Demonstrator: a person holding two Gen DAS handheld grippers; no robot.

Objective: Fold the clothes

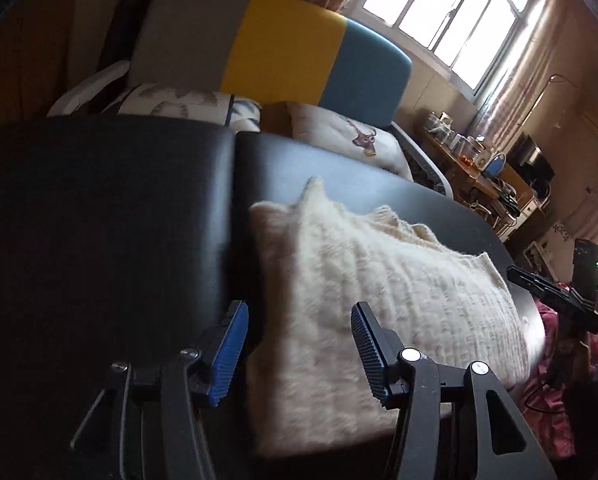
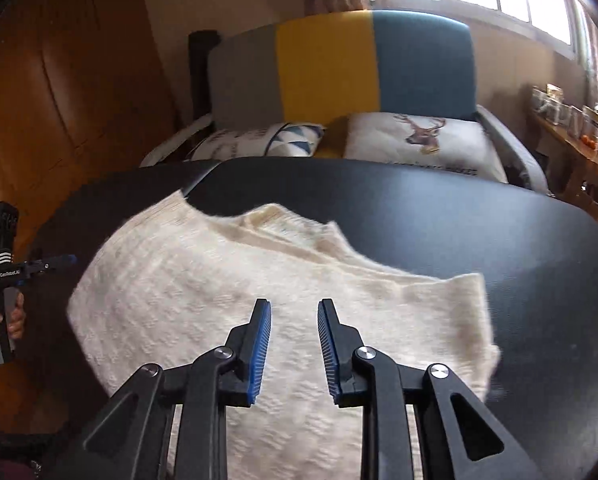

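1. The black table (image 2: 479, 216) is seen bare beyond the cream sweater (image 2: 227, 304); its near edge is cut off
2. The left gripper (image 1: 299, 350) is held wide, empty
3. The right gripper (image 2: 294, 350) is parted above the sweater, empty

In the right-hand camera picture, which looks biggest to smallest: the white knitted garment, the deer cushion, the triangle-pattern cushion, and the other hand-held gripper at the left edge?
1. White knitted garment
2. Deer cushion
3. Triangle-pattern cushion
4. Left hand-held gripper

The garment lies nearest the camera, which exaggerates its size. The triangle-pattern cushion is partly hidden behind the table.
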